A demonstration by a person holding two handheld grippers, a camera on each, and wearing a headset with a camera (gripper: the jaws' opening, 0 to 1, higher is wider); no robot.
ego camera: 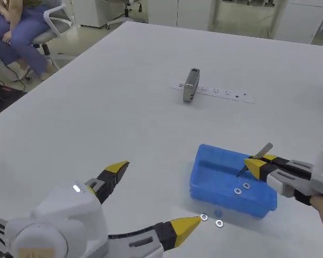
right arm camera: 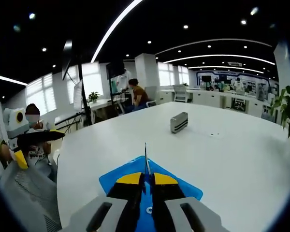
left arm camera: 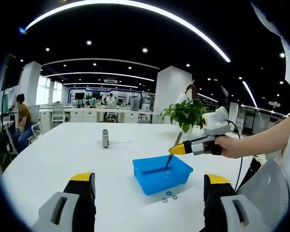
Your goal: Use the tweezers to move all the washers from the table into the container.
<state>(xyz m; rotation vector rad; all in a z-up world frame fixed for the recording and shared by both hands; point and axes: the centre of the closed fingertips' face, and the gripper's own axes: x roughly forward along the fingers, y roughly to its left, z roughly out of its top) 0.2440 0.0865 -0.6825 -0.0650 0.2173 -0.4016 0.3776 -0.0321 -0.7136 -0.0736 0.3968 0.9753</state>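
A blue container (ego camera: 215, 174) sits on the white table, with two washers (ego camera: 237, 191) lying inside it. Two more washers (ego camera: 204, 217) lie on the table just in front of its near wall. My right gripper (ego camera: 254, 162) is shut on the tweezers (ego camera: 265, 149), whose tips point down into the container. In the right gripper view the tweezers (right arm camera: 146, 162) stick out between the shut jaws above the container (right arm camera: 117, 175). My left gripper (ego camera: 153, 196) hangs open left of the container, one fingertip close to the table washers. The left gripper view has the container (left arm camera: 154, 178) and washers (left arm camera: 164, 199) ahead.
A grey metal block (ego camera: 191, 84) stands mid-table beside a flush socket strip (ego camera: 220, 92). A person in blue (ego camera: 16, 32) sits on an office chair beyond the table's far left edge. A potted plant (left arm camera: 186, 113) stands behind the table.
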